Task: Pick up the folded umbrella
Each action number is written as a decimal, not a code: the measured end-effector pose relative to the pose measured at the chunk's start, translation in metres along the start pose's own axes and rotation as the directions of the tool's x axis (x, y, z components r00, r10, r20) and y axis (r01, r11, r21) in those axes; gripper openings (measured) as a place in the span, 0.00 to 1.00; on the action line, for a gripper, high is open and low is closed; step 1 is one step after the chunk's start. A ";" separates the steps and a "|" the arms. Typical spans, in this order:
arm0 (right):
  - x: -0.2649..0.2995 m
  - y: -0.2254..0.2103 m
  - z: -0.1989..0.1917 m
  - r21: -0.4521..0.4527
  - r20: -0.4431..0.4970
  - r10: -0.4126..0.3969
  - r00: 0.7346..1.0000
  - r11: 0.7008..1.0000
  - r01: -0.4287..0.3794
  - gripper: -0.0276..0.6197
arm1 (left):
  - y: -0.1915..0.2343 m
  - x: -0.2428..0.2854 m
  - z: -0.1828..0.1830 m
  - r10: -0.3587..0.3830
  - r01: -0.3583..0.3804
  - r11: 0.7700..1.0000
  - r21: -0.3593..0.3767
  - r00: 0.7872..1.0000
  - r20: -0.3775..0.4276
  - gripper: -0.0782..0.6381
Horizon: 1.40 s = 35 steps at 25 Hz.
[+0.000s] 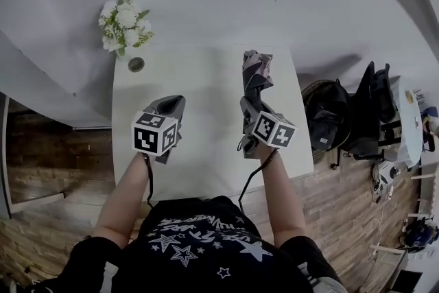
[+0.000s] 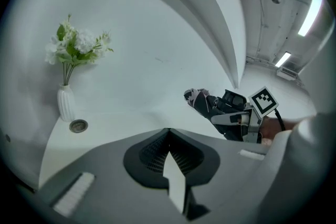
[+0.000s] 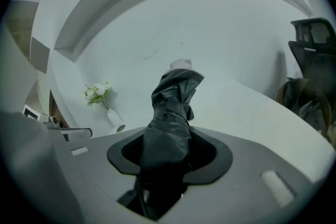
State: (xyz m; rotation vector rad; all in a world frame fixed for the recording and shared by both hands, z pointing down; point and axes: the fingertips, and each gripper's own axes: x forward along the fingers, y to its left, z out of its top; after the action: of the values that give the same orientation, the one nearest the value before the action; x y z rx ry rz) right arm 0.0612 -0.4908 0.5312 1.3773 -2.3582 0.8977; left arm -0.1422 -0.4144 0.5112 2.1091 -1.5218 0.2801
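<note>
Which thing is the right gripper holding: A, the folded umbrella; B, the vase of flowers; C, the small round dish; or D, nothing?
A: the right gripper has its jaws closed on the folded umbrella, which sticks out ahead of them.

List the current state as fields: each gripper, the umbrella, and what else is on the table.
left gripper: jaws together, empty
right gripper: closed on the folded umbrella
folded umbrella: held above the table, sticking out ahead of the jaws
table: white; vase of flowers and small round disc at its far left corner
</note>
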 end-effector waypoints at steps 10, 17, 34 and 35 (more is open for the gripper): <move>-0.073 0.018 -0.020 0.020 0.064 0.089 0.994 0.996 -0.091 0.36 | -0.045 -0.035 -0.020 0.018 -0.018 0.998 0.060 1.000 0.008 0.11; -0.131 0.029 -0.053 0.004 0.082 0.125 0.989 0.992 -0.126 0.36 | -0.081 -0.076 -0.037 0.019 -0.022 0.998 0.063 0.999 0.038 0.11; -0.234 0.043 -0.110 -0.023 0.111 0.138 0.984 0.990 -0.137 0.36 | -0.155 -0.155 -0.080 -0.007 -0.001 0.996 0.093 0.997 0.080 0.11; -0.238 0.043 -0.113 -0.023 0.111 0.138 0.984 0.990 -0.136 0.36 | -0.158 -0.158 -0.081 -0.009 0.001 0.996 0.094 0.997 0.080 0.11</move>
State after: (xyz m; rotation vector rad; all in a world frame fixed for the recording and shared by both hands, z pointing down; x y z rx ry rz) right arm 0.1378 -0.2401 0.4803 1.3043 -2.5659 0.8559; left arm -0.0394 -0.2057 0.4628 2.2220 -1.5774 0.2729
